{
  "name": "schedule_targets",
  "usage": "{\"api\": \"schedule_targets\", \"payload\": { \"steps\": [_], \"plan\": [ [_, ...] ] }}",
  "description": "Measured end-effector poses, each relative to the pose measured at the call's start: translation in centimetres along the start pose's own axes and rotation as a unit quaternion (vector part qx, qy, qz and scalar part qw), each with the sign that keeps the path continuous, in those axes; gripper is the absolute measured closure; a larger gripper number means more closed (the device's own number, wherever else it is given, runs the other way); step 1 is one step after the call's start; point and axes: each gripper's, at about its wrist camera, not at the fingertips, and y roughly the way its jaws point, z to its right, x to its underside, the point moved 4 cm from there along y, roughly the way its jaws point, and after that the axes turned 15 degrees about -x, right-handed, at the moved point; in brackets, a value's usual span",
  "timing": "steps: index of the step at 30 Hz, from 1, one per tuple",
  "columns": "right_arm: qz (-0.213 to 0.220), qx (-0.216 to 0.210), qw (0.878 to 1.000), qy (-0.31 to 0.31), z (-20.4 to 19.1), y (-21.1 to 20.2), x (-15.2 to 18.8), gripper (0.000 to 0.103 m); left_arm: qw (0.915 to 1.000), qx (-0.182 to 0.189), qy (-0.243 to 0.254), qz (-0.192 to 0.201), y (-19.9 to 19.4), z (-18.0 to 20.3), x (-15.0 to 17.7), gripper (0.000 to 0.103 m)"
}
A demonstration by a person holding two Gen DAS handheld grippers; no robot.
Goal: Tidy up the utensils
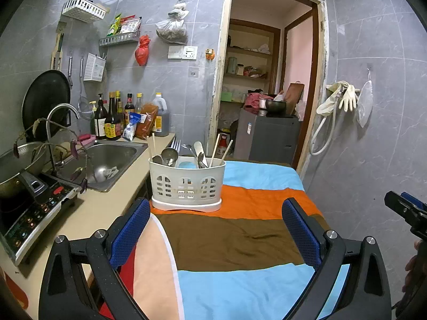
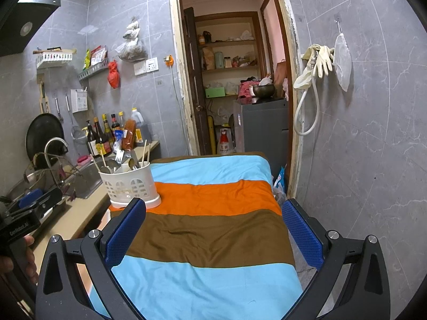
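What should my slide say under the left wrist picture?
Open left tongs hover over a striped cloth, facing a white caddy of utensils.

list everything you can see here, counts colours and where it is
utensil caddy: one, white, far left of the striped cloth
utensils in caddy: several, metal fork and spoons, pale chopsticks
striped cloth: one, blue, orange, brown, over the table
sink: one, steel, counter at left
sauce bottles: several, dark, behind sink
induction cooker: one, black, near left
rubber gloves: pale, hung on right wall
left gripper: black, blue fingers, open
right gripper: same, open
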Motion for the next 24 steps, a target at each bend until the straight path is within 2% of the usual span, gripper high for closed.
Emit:
{"api": "schedule_targets", "payload": {
  "steps": [24],
  "plan": [
    [-0.004,0.001,1.0,0.0,0.1,0.05,0.39,0.0,1.0,0.0,-0.001,-0.001,0.0,-0.11,0.07,0.006]
  ]
}}
